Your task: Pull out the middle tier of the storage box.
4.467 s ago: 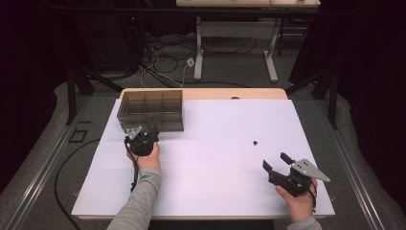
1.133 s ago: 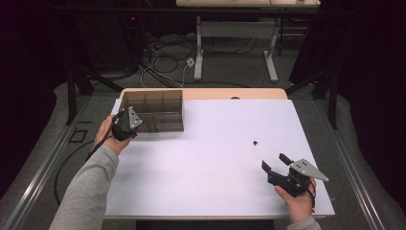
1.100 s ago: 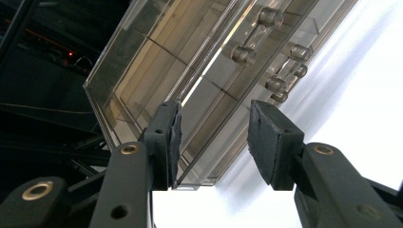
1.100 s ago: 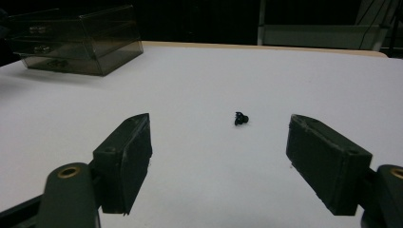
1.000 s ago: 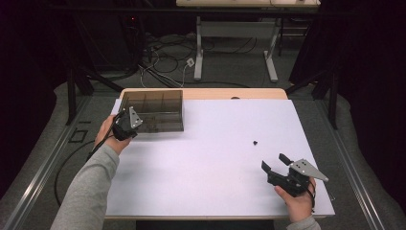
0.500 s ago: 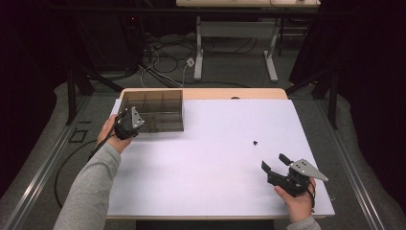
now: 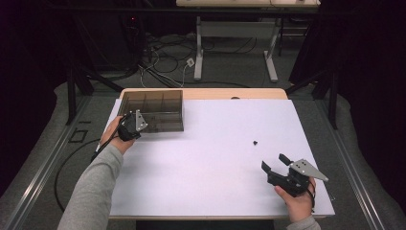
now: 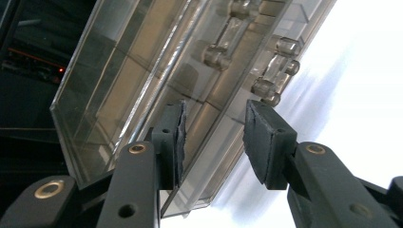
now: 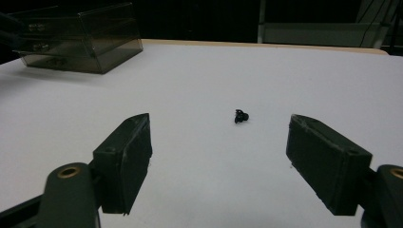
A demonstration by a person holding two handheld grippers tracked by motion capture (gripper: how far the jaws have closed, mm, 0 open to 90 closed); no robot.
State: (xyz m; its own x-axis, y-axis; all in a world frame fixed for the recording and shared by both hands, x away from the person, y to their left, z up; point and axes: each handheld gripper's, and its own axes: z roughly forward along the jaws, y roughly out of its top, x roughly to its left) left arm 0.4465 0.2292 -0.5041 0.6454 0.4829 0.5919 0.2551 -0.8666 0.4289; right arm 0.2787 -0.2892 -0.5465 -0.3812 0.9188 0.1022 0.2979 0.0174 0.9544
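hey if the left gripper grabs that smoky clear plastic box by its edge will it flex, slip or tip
The box looks like rigid, thin-walled plastic with dividers, so probably stiff and light. Its glossy walls may slip between the left gripper pads. Held at one edge, it would likely tilt, and the open lid might swing.

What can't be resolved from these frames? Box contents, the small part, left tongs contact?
- Small black part: too small in the high view and right gripper view to identify.
- Compartment box: tinted walls and glare in the left gripper view hide any contents; its far end is cut by the frame edge.
- Left tongs: pads straddle the box's edge; whether they press it is unclear.
- Right tongs: plainly open, empty.
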